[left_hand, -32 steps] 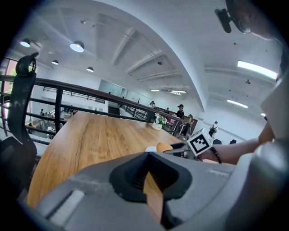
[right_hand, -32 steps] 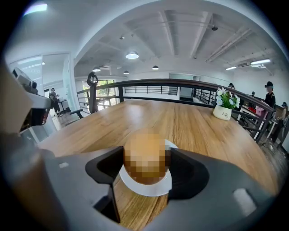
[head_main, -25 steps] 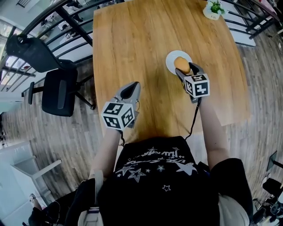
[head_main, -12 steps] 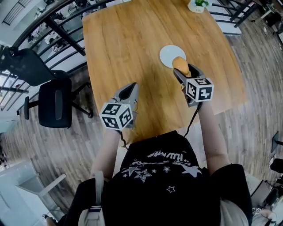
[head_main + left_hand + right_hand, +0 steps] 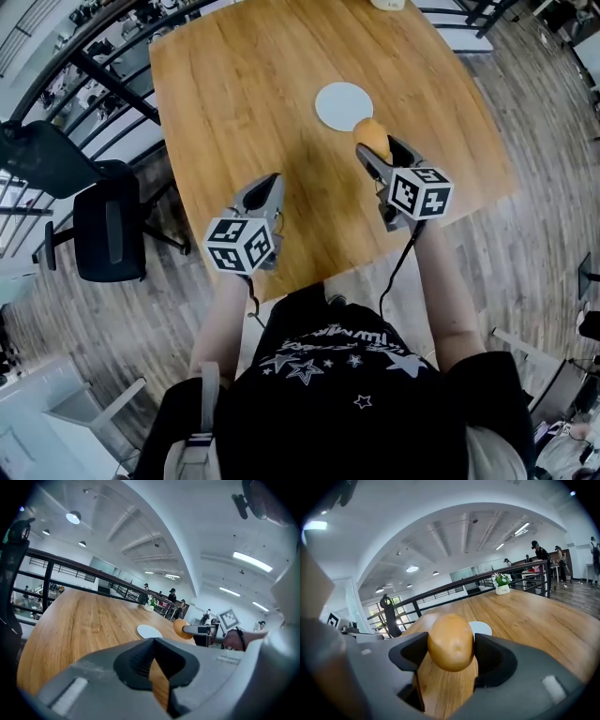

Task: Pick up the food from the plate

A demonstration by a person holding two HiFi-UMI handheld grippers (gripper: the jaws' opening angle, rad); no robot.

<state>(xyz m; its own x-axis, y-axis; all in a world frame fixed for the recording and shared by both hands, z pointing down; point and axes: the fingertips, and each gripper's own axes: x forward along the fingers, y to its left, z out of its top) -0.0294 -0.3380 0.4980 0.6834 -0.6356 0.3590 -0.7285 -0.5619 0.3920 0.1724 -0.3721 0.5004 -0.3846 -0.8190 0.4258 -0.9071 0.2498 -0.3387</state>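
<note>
Gripped across the middle by the right gripper (image 5: 378, 148): the food (image 5: 373, 137), a smooth golden-brown oval. Possibly a bread roll, possibly a potato; hard to settle from the skin alone. Raised clear of the table (image 5: 244, 103), just on the near side of the white plate (image 5: 342, 105) and toward the table's right edge. Nothing left on the plate, itself lying right of the table's middle.

Probably light, and firm enough to keep its shape, with no visible dent at the pads. Glossy and rounded, so liable to roll or squirt out of a slack hold. Best taken as here: at the widest part, pads on opposite flanks, ends left free. If bread, squeeze gently to avoid crushing; if potato, grip more firmly against slipping.

Left gripper (image 5: 263, 192) closed on nothing, hovering low near the table's near edge, well apart from the right.

Plenty of bare wood all round. Nothing else on top except a small potted plant (image 5: 502, 584) at the far edge, well apart from both grippers. Right edge fairly near the loaded gripper, so worth keeping the food over the table rather than beyond it. Off the left edge, a railing and a dark chair (image 5: 108, 225), out of the way.
</note>
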